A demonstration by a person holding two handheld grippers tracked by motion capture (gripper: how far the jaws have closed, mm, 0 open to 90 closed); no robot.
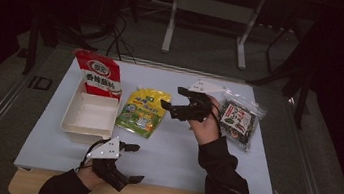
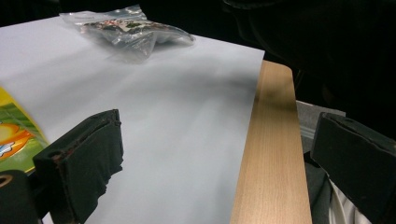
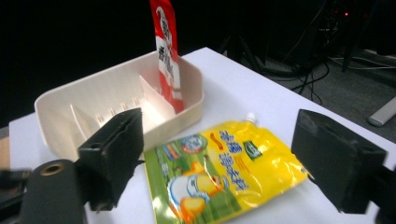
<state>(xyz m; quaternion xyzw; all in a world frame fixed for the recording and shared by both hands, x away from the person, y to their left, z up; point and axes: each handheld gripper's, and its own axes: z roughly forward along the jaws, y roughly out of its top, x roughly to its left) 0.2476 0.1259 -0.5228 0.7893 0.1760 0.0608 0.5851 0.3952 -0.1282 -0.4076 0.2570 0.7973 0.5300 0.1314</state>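
Black jaws of the right gripper (image 3: 219,163) stand spread and empty above a yellow pouch (image 3: 219,175) lying flat beside a white tray (image 1: 87,116). Best pinch one edge squarely. Left gripper (image 1: 126,164) also spread, idle. Count: one yellow pouch, one red pouch (image 1: 100,73) in the tray, one clear packet (image 1: 238,118)

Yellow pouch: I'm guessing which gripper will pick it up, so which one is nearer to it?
Right. The right gripper hangs open just beside the yellow pouch, jaws facing it. The left gripper sits open near the table's front edge, well short of it.
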